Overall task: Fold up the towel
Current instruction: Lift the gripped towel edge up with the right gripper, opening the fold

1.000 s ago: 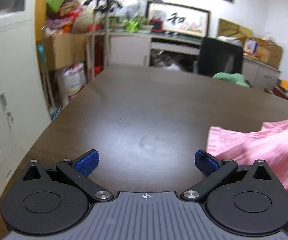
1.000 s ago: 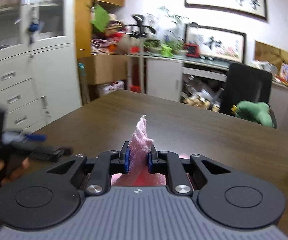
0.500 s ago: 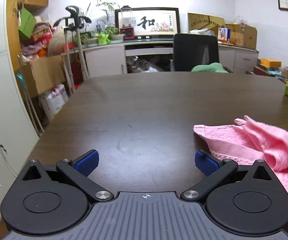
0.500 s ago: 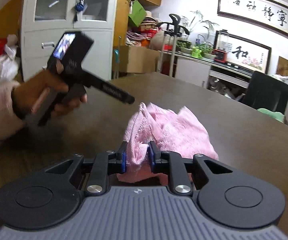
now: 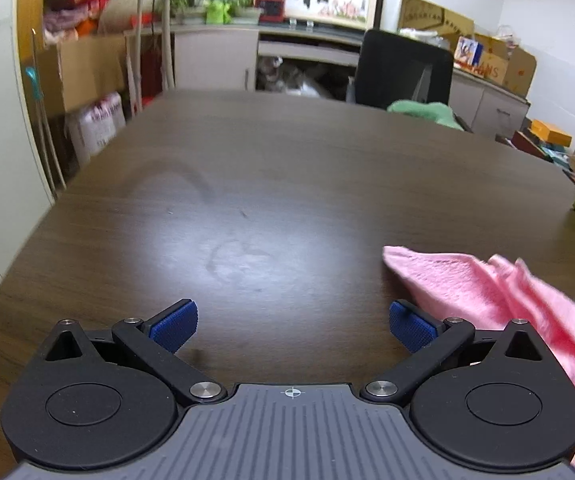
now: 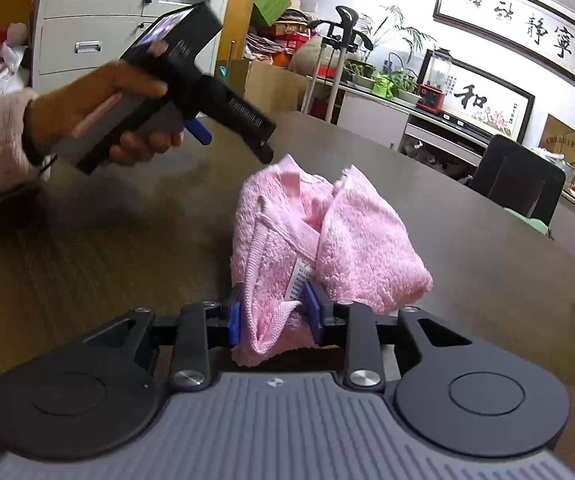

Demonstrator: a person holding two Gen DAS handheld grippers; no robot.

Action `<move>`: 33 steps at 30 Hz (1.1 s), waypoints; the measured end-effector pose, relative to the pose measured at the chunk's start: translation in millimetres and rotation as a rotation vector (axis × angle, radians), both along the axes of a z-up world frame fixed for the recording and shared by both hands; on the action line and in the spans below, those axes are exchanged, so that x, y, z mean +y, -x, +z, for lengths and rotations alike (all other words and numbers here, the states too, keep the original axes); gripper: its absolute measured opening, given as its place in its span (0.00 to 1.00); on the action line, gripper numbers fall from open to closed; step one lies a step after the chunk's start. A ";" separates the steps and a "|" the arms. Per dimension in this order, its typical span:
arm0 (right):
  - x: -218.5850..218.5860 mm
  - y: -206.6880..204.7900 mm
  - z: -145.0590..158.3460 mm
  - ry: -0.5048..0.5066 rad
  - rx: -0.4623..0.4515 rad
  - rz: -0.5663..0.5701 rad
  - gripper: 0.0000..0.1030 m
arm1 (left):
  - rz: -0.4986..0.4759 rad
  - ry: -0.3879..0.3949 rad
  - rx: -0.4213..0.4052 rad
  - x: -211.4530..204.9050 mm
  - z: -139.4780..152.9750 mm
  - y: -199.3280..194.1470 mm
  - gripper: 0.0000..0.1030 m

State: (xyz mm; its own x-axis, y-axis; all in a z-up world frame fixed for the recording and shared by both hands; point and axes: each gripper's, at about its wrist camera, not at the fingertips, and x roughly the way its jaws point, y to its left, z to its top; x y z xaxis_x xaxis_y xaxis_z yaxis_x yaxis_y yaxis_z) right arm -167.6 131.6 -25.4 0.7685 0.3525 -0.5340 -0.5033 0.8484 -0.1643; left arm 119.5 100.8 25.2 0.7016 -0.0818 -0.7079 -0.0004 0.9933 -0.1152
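On the brown table (image 6: 467,240), the pink towel (image 6: 327,232) is lying bunched in a heap, its near edge with a white label sitting between the blue pads (image 6: 234,318) of the right gripper (image 6: 274,316). Those jaws are opening, though cloth is filling the gap and touching both pads. At about ten o'clock in the right view, a hand (image 6: 99,116) is holding the left gripper (image 5: 292,327), its jaws spread wide with nothing between them. From that gripper the towel is lying at about three o'clock, just beside its right pad (image 5: 409,326).
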 end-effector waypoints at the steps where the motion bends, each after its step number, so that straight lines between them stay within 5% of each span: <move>1: -1.3 0.9 -0.7 -0.005 0.000 -0.002 0.33 | 0.001 -0.012 0.004 -2.4 1.4 -3.7 1.00; 6: -3.2 5.6 -1.6 -0.009 -0.005 0.000 0.44 | 0.024 -0.039 0.073 -13.0 2.9 -23.9 1.00; 14: -8.3 11.0 0.7 -0.038 -0.016 0.007 0.39 | 0.032 -0.021 0.151 -14.2 -5.8 -29.4 1.00; 24: -12.6 21.1 4.4 -0.089 -0.039 -0.022 0.40 | -0.070 0.228 0.170 1.0 3.7 -31.9 1.00; 33: -6.9 28.0 10.0 -0.074 -0.092 -0.027 0.48 | -0.138 0.317 0.234 -4.3 -8.9 -31.3 1.00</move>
State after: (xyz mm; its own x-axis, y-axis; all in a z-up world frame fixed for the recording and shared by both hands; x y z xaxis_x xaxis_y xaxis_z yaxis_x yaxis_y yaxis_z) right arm -195.7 124.7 -15.4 0.8231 0.3665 -0.4337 -0.4654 0.8731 -0.1454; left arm 150.8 96.6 16.3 0.4924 -0.4031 -0.7714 0.0676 0.9013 -0.4278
